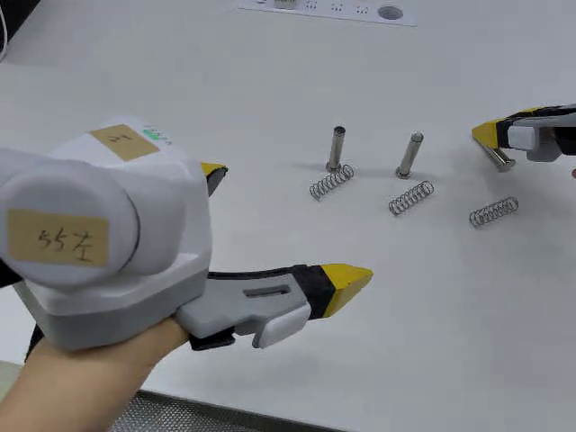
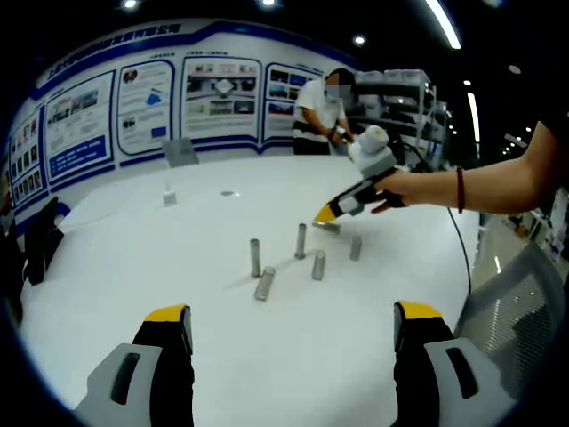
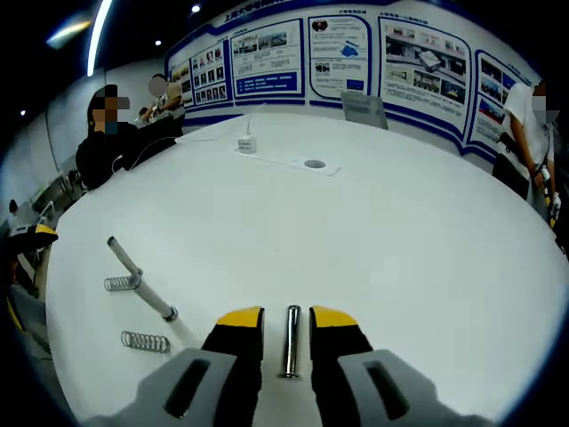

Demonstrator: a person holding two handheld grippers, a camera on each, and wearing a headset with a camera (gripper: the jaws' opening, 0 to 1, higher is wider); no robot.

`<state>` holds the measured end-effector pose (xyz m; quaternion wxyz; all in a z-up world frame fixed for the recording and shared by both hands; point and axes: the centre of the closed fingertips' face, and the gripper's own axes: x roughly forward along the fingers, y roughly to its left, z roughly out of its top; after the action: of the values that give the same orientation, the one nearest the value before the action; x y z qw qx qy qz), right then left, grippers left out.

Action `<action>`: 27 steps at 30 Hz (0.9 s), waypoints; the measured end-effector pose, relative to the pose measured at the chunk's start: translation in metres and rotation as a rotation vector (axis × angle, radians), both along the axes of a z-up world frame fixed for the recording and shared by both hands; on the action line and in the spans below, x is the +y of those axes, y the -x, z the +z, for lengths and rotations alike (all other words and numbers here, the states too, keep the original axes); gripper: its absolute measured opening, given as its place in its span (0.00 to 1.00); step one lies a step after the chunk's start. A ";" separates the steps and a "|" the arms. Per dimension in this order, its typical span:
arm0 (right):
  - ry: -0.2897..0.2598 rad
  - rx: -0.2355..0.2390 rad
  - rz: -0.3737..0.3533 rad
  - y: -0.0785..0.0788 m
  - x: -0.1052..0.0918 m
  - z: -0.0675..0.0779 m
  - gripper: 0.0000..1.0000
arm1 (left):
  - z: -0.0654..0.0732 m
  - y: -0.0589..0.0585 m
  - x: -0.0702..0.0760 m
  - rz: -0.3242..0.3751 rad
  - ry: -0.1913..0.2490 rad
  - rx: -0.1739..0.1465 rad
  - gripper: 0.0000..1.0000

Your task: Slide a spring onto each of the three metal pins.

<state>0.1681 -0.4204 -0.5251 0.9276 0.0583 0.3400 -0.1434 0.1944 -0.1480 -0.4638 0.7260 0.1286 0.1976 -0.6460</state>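
White table point(image 1: 180, 54) surface is seen stretching away beneath both tongs, with a power strip point(image 1: 328, 9) set flat at its far edge (poster boards point(image 3: 356, 44) are lined along the wall behind, as the gripper views show). At the lower left of the head view the left tongs point(image 1: 283, 225) are held by a hand point(image 1: 81, 378) above the table, their yellow-tipped jaws spread wide with nothing between them. Two pins are stood upright near the middle of the table, side by side with a gap between them: the first pin point(image 1: 336, 148) and, to its right, the second pin point(image 1: 409, 155). The first spring point(image 1: 331, 182) is laid on its side just beside the foot of the first pin, the second spring point(image 1: 411, 197) is laid just in front of the second pin, and the third spring point(image 1: 493, 211) is laid further right, below the right tongs point(image 1: 490, 139). All three springs are lying flat on the table, apart from the pin shafts. The right tongs are closed narrowly on the third pin point(image 3: 292, 342), which is gripped between the yellow tips in the right gripper view. In the head view this pin is seen slanting down from the tips; whether its lower end touches the table cannot be told. In the left gripper view the right tongs are seen beyond the standing pins, carried by the other hand point(image 2: 391, 185).
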 end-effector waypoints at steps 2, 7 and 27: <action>0.003 0.011 -0.004 0.000 -0.003 -0.004 0.20 | -0.001 -0.001 0.001 0.005 -0.002 0.004 0.96; -0.015 0.017 -0.014 -0.003 -0.005 -0.010 0.17 | -0.002 -0.002 0.002 0.009 -0.005 0.008 0.96; -0.082 0.055 -0.044 -0.002 0.002 -0.013 0.09 | -0.003 -0.001 0.003 0.006 -0.012 0.011 0.94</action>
<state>0.1703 -0.4183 -0.5380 0.9113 0.0996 0.3698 -0.1513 0.1955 -0.1454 -0.4670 0.7259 0.1290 0.2058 -0.6434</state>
